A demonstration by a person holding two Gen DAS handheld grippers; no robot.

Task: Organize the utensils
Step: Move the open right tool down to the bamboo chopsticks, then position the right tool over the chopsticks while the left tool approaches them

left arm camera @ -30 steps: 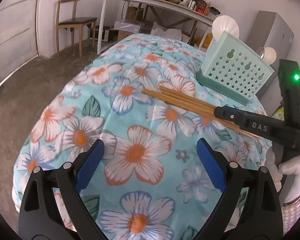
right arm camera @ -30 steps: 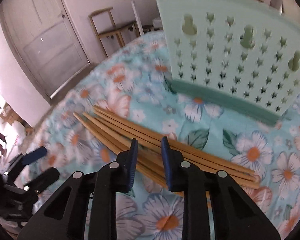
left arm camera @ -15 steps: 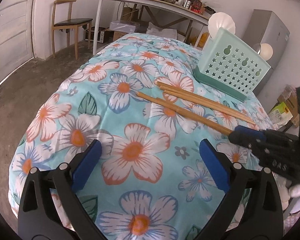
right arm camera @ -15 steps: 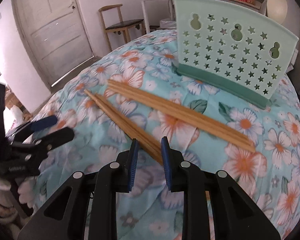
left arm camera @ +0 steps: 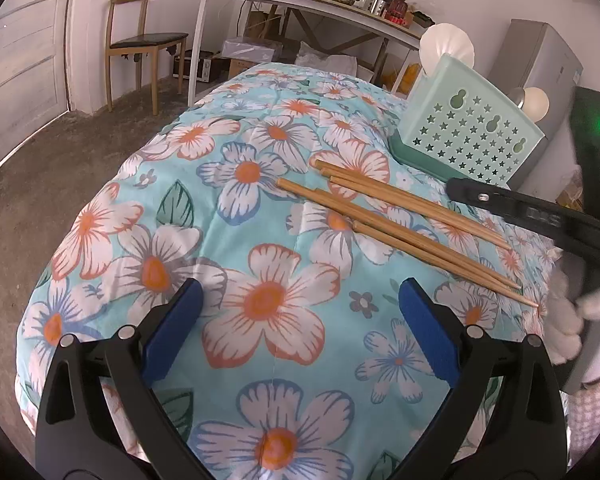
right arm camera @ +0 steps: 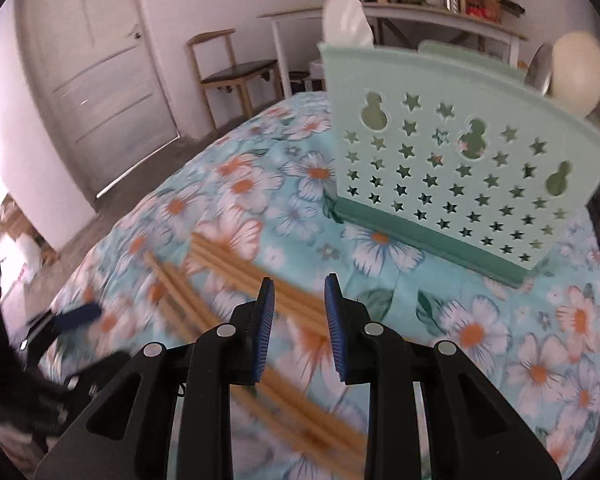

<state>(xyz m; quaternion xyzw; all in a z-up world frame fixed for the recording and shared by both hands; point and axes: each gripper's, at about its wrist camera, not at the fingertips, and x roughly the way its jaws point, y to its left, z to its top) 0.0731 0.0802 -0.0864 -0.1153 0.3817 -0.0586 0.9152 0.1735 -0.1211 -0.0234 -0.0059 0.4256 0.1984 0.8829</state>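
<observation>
The left gripper (left arm camera: 300, 328) hovers at the near left over the floral cloth (left arm camera: 204, 216), its jaws spread wide with nothing between them. To its right the wooden chopsticks (left arm camera: 396, 220) lie loose on the cloth in two splayed groups, the nearer group now drawn apart from the farther one, just short of the green perforated utensil holder (left arm camera: 472, 136) at the far right. The right gripper (right arm camera: 298, 320), earlier low at the nearer sticks' thin ends, is now raised above them with a narrow empty gap between its jaws, so no stick is yet lifted and a fresh grasp appears necessary.
</observation>
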